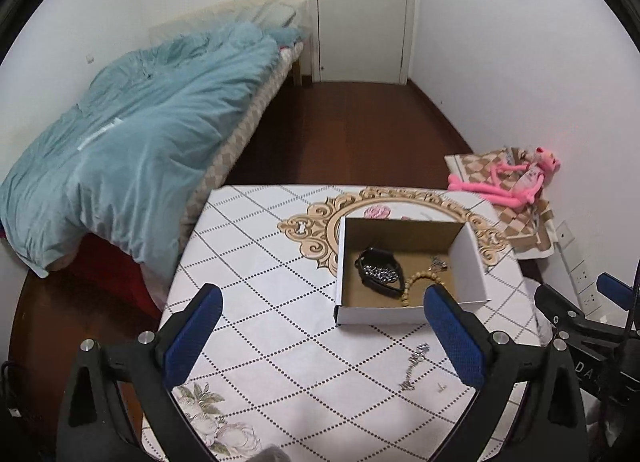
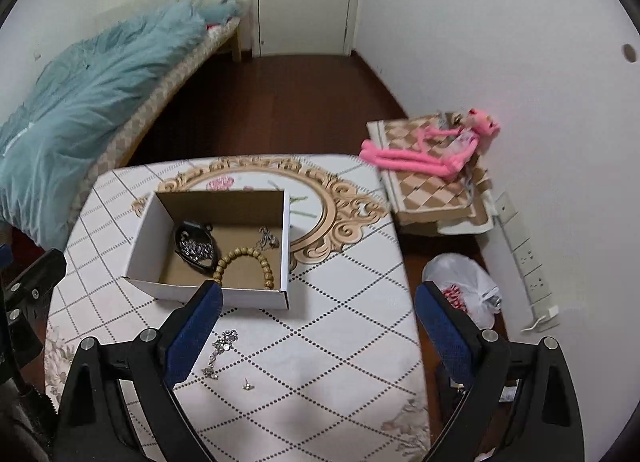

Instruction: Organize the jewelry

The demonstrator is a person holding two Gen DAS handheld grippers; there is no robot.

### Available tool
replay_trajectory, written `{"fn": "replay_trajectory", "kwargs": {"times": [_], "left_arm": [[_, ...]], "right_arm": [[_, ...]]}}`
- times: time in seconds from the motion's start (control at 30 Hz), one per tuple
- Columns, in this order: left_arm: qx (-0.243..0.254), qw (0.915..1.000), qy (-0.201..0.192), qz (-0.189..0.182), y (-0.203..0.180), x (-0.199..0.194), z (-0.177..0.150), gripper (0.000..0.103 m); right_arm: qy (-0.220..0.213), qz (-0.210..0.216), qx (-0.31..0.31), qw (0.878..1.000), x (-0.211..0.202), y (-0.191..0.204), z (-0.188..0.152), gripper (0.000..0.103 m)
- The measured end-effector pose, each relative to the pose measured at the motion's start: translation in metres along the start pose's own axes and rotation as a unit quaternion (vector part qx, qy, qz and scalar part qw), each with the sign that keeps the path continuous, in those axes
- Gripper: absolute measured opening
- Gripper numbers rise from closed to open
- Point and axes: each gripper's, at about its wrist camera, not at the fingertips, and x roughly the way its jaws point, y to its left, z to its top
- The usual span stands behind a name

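A thin silver chain with little sparkly bits (image 2: pixel 219 354) lies stretched out on the white table cloth with dotted diamond lines (image 2: pixel 340 342), just in front of the white cardboard box with a brown inside (image 2: pixel 224 294). A tiny silver earring stud (image 2: pixel 247 383) lies near it. The chain looks very light and floppy, so it will likely sag and slip when lifted. I think the best spot to pinch is the thick sparkly lump in the middle. The stud is so small and smooth that it may be hard to pinch at all.

Inside the box sit a round bracelet of tan wooden beads (image 2: pixel 244 266), a black band with shiny stones (image 2: pixel 194 248) and another thin silver chain (image 2: pixel 267 239). The beads look hard and bumpy.

The right gripper (image 2: pixel 318 326) has its blue padded fingers (image 2: pixel 192 338) spread wide with nothing between them. The left gripper (image 1: pixel 322 336) is spread wide and holds nothing too.
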Motion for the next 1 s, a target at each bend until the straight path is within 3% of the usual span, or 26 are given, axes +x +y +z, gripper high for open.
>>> {"fn": "replay_trajectory", "kwargs": {"times": [0.33,0.43,0.6,0.67,0.73,0.87,1.0], "left_arm": [[0.003,0.9998,-0.018,-0.002,-0.001,-0.033,-0.008,0.103],[0.0,1.0,0.001,0.007,0.001,-0.025,-0.016,0.103],[0.007,0.9969,0.07,0.036,0.005,0.02,-0.053,0.103],[0.009,0.9931,0.107,0.047,0.007,0.044,-0.072,0.103],[0.007,0.9901,0.131,0.052,0.01,0.059,-0.086,0.103],[0.003,0.9849,0.161,0.063,0.017,0.082,-0.11,0.103],[0.007,0.9818,0.175,0.073,0.019,0.092,-0.12,0.103]], "right_arm": [[-0.042,0.011,0.022,0.999,-0.06,-0.007,-0.008,0.098],[-0.029,0.013,0.024,0.999,-0.055,-0.008,-0.016,0.098],[0.032,0.03,0.015,0.999,-0.009,-0.001,-0.049,0.098],[0.06,0.042,0.005,0.997,0.018,0.007,-0.07,0.088],[0.085,0.051,0.0,0.995,0.041,0.016,-0.087,0.071],[0.112,0.077,0.0,0.991,0.079,0.031,-0.114,0.065],[0.114,0.086,-0.007,0.99,0.095,0.042,-0.126,0.051]]}}
